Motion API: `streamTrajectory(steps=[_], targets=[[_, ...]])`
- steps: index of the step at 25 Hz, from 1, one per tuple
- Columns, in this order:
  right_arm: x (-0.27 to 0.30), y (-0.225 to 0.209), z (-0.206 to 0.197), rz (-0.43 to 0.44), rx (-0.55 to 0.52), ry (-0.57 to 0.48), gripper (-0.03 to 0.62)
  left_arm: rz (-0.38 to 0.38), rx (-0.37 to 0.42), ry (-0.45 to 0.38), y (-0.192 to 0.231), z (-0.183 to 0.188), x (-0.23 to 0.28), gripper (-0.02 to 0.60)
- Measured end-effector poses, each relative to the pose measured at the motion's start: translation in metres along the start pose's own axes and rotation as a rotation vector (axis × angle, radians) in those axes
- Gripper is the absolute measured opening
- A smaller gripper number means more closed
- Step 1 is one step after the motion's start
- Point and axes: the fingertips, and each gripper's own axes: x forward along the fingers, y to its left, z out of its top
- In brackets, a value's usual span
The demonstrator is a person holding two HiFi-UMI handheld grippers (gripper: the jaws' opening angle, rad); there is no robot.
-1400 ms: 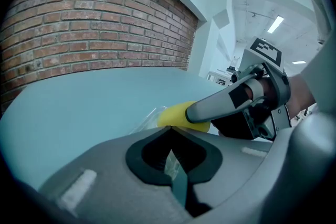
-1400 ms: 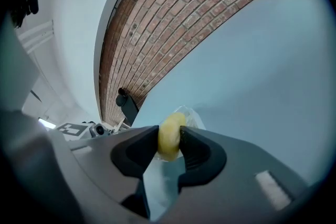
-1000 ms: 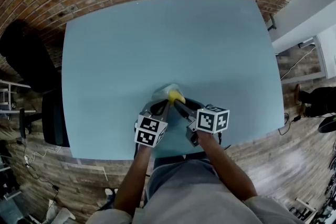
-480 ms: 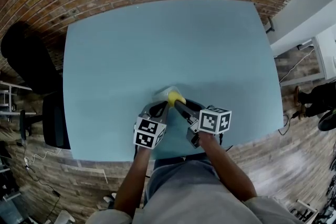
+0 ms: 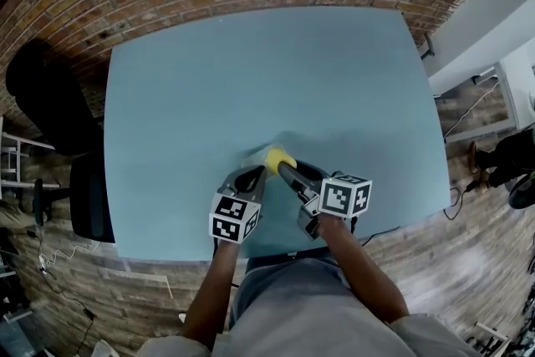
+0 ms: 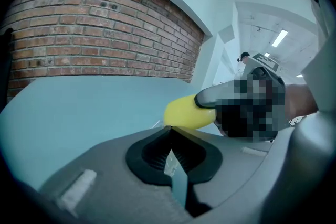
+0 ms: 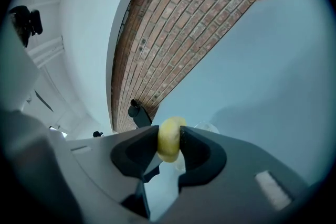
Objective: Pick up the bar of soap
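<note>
The yellow bar of soap (image 5: pixel 278 159) sits clamped edge-on between the pads of my right gripper (image 5: pixel 282 166), raised a little above the near part of the blue table (image 5: pixel 251 71); the jaws stand partly spread to the bar's thickness, one pad pressing each flat face. Just left of it my left gripper (image 5: pixel 262 172) has its jaws drawn together, tips close beside the soap. A pale, clear wrapper (image 5: pixel 254 155) lies under the bar, possibly caught in those closed tips. A brick wall (image 6: pixel 94 34) rises beyond the table.
</note>
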Motion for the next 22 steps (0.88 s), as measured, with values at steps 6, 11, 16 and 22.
streamTrajectory(steps=[6,11,16,22], targets=[[-0.004,0.014,0.010,0.026,-0.018,-0.025,0.124,0.002,-0.008,-0.027,0.001,0.007,-0.006,0.003],[-0.008,0.027,0.018,0.058,-0.013,-0.047,0.124,0.006,-0.014,-0.073,0.001,0.021,-0.015,0.003],[-0.010,0.041,0.030,0.093,0.000,-0.072,0.124,0.005,-0.018,-0.106,0.001,0.035,-0.022,0.003],[-0.015,0.057,0.042,0.144,0.037,-0.109,0.124,0.003,-0.028,-0.120,0.002,0.038,-0.027,0.003]])
